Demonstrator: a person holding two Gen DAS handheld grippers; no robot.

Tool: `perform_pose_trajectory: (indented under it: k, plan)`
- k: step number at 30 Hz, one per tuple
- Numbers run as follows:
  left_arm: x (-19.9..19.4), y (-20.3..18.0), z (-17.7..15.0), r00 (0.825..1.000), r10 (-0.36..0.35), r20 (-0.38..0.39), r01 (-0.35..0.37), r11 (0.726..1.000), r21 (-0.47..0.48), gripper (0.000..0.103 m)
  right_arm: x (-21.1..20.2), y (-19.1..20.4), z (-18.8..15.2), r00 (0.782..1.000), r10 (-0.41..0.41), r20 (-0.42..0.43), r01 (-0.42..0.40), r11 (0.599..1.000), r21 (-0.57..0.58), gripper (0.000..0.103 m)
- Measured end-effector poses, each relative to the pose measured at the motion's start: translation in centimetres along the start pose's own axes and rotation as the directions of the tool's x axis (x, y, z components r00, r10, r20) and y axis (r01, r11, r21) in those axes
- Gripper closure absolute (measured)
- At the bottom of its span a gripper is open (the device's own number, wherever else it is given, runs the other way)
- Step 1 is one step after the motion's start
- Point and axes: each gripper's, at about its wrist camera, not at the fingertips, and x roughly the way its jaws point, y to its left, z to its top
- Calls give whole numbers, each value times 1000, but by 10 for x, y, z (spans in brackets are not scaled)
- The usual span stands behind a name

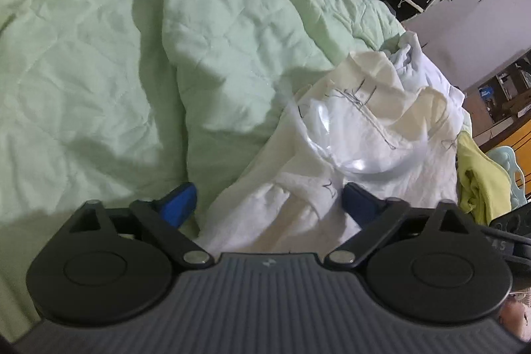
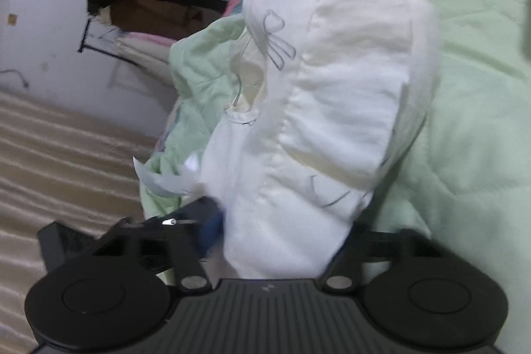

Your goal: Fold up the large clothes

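Left wrist view: the left gripper (image 1: pixel 268 203) was spread wide, its blue fingers (image 1: pixel 179 204) apart with folds of the white garment (image 1: pixel 348 135) lying between them, ungripped. The garment lay crumpled on the pale green quilt (image 1: pixel 99 55), beside a yellow cloth (image 1: pixel 481 184). Right wrist view: the right gripper (image 2: pixel 282 228) had the white garment (image 2: pixel 332 95) bunched between its fingers; the right finger was hidden by cloth, so whether it clenched the cloth could not be told
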Motion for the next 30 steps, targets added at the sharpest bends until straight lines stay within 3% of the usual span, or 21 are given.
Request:
perform_pose_trajectory:
  k: [2, 4, 8, 9, 11, 12, 13, 14, 16, 18, 19, 21, 22, 24, 27, 29, 30]
  plan:
    - [-5, -7, -4, 998, -37, 42, 37, 999, 3, 25, -2, 1, 7, 999, 48, -11, -49, 999, -23, 87]
    - [-14, -12, -5, 995, -65, 73, 64, 998, 5, 40, -9, 6, 22, 991, 132, -36, -132, 991, -26, 87]
    - [-59, -30, 3, 965, -141, 223, 142, 990, 13, 40, -27, 22, 60, 960, 270, -68, -275, 958, -77, 88]
    - [-72, -35, 6, 950, -148, 275, 152, 988, 6, 40, -35, 30, 71, 953, 297, -51, -301, 946, -123, 88]
    - [-106, -46, 10, 904, -172, 391, 192, 981, -14, 38, -49, 45, 87, 940, 340, -20, -337, 919, -206, 88]
    - [-112, -50, 9, 892, -192, 410, 213, 977, -6, 36, -61, 58, 100, 927, 375, 0, -359, 888, -287, 88]
    - [-127, -62, 7, 861, -240, 449, 259, 966, 20, 34, -72, 70, 107, 920, 392, 0, -364, 854, -373, 88]
    - [-132, -72, 5, 855, -252, 453, 263, 964, 41, 33, -81, 81, 112, 915, 402, -6, -361, 815, -453, 88]
    - [-132, -91, -3, 866, -222, 447, 217, 974, 64, 33, -98, 101, 116, 911, 412, -24, -339, 714, -612, 88]
    - [-123, -102, -13, 882, -159, 444, 151, 987, 54, 33, -104, 107, 108, 913, 391, -120, -353, 606, -713, 88]
    - [-118, -103, -15, 886, -138, 442, 133, 990, 44, 33, -104, 105, 103, 912, 375, -169, -371, 574, -730, 88]
    - [-97, -100, -40, 922, -12, 386, 25, 999, -30, 33, -98, 94, 87, 911, 319, -262, -401, 533, -745, 88]
    - [-91, -96, -52, 936, 21, 351, -4, 999, -51, 33, -93, 84, 75, 916, 267, -299, -399, 522, -754, 88]
    - [-91, -85, -80, 943, 67, 327, -40, 995, -89, 33, -86, 63, 58, 910, 227, -346, -413, 556, -721, 88]
    - [-119, -72, -116, 931, 63, 359, -3, 986, -166, 32, -83, 33, 34, 882, 215, -419, -453, 633, -628, 88]
    - [-136, -73, -126, 918, 60, 391, 15, 983, -185, 27, -88, 25, 15, 869, 196, -454, -469, 619, -631, 88]
    - [-146, -81, -128, 911, 60, 408, 13, 985, -175, 19, -88, 26, 12, 868, 193, -457, -470, 615, -634, 87]
